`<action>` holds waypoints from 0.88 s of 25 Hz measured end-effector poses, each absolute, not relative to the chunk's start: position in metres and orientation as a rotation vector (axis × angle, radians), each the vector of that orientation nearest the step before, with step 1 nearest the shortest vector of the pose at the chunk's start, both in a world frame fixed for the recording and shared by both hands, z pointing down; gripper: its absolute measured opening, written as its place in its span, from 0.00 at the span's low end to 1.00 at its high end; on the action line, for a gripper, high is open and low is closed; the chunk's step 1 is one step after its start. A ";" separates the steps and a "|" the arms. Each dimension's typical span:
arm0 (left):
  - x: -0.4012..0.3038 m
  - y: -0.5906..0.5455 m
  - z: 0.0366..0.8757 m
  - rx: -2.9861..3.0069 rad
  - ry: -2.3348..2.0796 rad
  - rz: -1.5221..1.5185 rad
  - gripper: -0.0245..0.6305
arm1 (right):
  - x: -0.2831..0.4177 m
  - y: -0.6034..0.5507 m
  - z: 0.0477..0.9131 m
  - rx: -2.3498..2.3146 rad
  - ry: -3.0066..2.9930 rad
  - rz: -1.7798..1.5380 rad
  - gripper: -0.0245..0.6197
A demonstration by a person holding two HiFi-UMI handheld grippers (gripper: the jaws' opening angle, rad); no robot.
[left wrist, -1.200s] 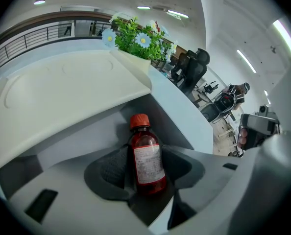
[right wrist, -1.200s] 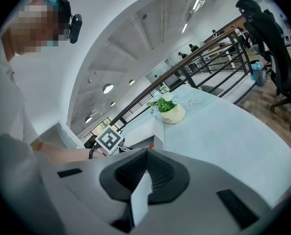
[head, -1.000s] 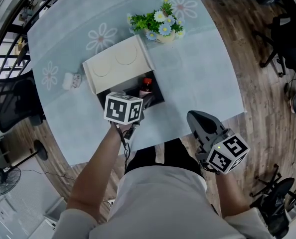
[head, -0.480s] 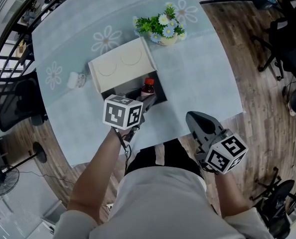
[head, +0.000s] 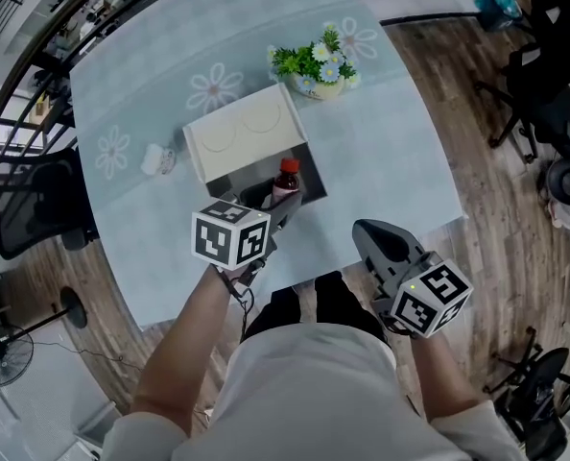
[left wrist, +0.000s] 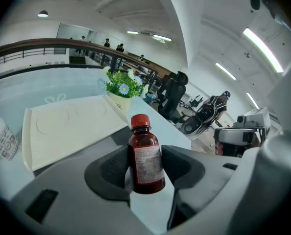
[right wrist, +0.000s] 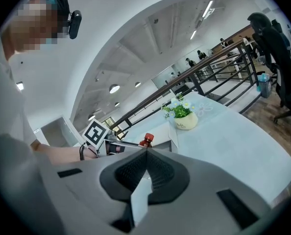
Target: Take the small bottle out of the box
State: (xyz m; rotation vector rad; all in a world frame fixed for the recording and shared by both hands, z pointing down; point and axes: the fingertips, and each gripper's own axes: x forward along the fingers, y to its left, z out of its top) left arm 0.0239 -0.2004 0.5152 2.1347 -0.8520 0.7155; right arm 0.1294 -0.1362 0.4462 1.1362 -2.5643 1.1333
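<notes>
The grip is looking made but the lift-out is not finished. The left gripper is reaching over the near edge of the box and pinching the bottle by its body, one pad on each side of the label, with the red cap standing clear above the jaws. The bottle is sitting upright in that hold. From the head view it is showing at the right end of the box's dark inside, just in front of the white lid, which is lying folded back and open – so the bottle is not yet clear of the box. Whether its base is resting on the box floor or already hanging off it, no view is showing. The right gripper is playing no part: its jaws are pressed together on nothing, and it is hovering off the near edge of the table, well apart from the box. What is remaining, as I judge it, is raising the bottle over the box wall, carrying it out to bare cloth and setting it down upright – the open stretch to the right of the box is looking like the easiest place.
</notes>
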 end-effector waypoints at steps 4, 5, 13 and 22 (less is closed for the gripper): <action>0.019 -0.192 0.494 2.208 -0.831 0.656 0.38 | 0.117 -0.131 0.434 1.135 -2.580 1.102 0.06; 0.018 -0.189 0.488 2.225 -0.826 0.642 0.38 | 0.114 -0.129 0.431 1.135 -2.583 1.094 0.06; -0.005 -0.171 0.448 2.337 -0.812 0.550 0.38 | 0.089 -0.121 0.408 1.158 -2.604 1.017 0.06; -0.039 -0.151 0.407 2.429 -0.814 0.441 0.38 | 0.057 -0.110 0.382 1.168 -2.624 0.920 0.06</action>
